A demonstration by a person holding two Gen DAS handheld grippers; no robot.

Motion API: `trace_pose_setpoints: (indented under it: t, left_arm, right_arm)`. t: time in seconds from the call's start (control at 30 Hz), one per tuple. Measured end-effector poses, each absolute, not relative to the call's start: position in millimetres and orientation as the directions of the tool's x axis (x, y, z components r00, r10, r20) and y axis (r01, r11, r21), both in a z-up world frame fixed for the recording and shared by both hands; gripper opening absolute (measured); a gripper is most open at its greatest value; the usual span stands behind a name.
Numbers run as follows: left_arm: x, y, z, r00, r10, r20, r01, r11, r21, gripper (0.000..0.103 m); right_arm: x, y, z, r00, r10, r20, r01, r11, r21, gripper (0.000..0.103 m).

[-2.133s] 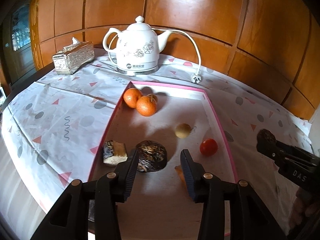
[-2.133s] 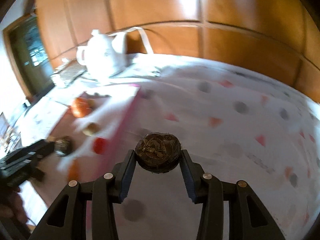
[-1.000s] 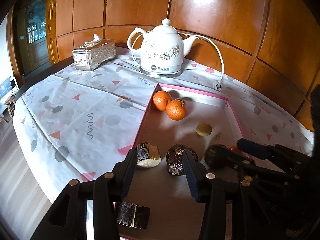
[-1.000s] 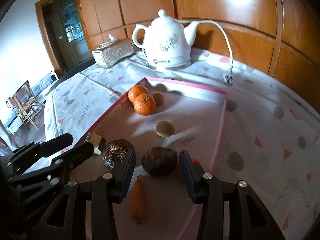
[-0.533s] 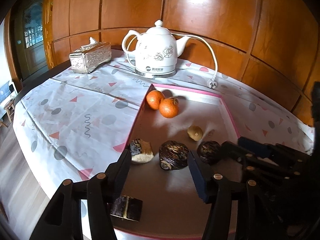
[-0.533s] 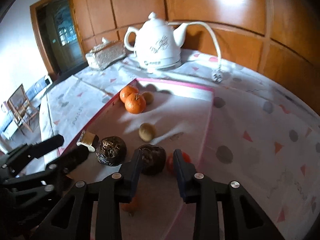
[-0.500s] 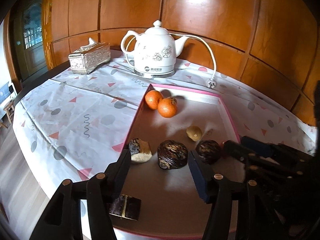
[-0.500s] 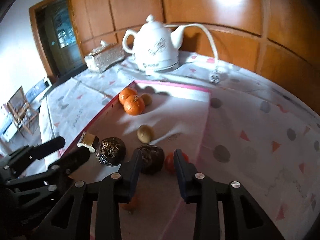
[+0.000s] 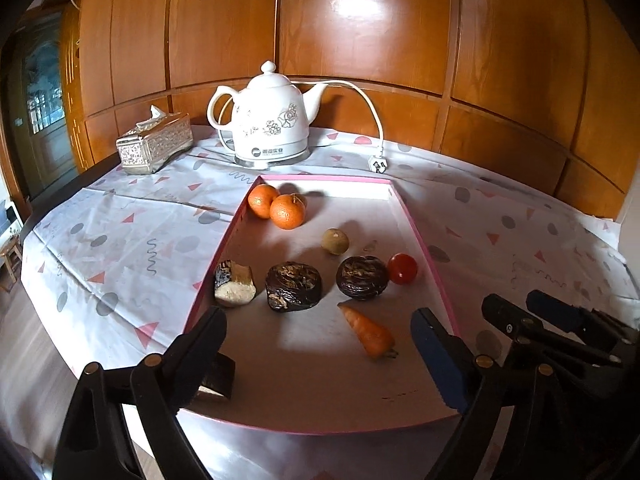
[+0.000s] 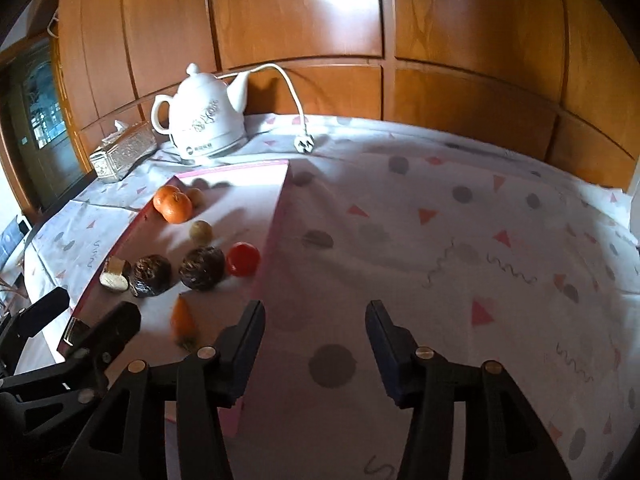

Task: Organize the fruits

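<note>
A pink-rimmed tray (image 9: 416, 236) holds two oranges (image 9: 286, 211), a small tan round fruit (image 9: 335, 241), two dark wrinkled round fruits (image 9: 293, 285) (image 9: 362, 277), a red tomato (image 9: 403, 268), a carrot piece (image 9: 368, 335) and dark-skinned cut chunks (image 9: 234, 283). My left gripper (image 9: 316, 354) is open and empty over the tray's near end. My right gripper (image 10: 316, 334) is open and empty over the tablecloth right of the tray (image 10: 276, 216). The same fruits show in the right wrist view, with the dark fruits (image 10: 201, 262) beside the tomato (image 10: 243, 259).
A white electric kettle (image 9: 272, 120) with cord and plug (image 9: 378, 165) stands behind the tray. A silver tissue box (image 9: 154, 144) sits at the back left. Wood panelling backs the table. The patterned tablecloth (image 10: 460, 248) spreads to the right.
My right gripper let go of the second dark fruit in the tray beside the tomato, opened, and drew back to the right. My left gripper opened wider and pulled back.
</note>
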State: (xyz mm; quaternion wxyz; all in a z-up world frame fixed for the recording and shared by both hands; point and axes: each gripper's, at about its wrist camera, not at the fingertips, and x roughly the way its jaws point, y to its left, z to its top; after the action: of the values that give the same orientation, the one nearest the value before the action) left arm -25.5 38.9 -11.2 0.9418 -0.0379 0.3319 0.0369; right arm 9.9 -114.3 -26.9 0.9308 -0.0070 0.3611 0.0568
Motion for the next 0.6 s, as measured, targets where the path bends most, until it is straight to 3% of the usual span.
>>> trace_pose_setpoints:
  t: [0.2, 0.6]
  left_arm:
    - [-25, 47, -10, 0.775, 0.055, -0.63, -0.123, 0.99, -0.065, 0.103]
    - [-26, 61, -7, 0.773, 0.068, -0.631, -0.147, 0.987, -0.073, 0.103]
  right_arm:
    - [7, -115, -25, 0.747, 0.087, -0.659, -0.105, 0.994, 0.011, 0.053]
    - [2, -108, -27, 0.742, 0.097, -0.663, -0.122, 0.992, 0.009, 0.053]
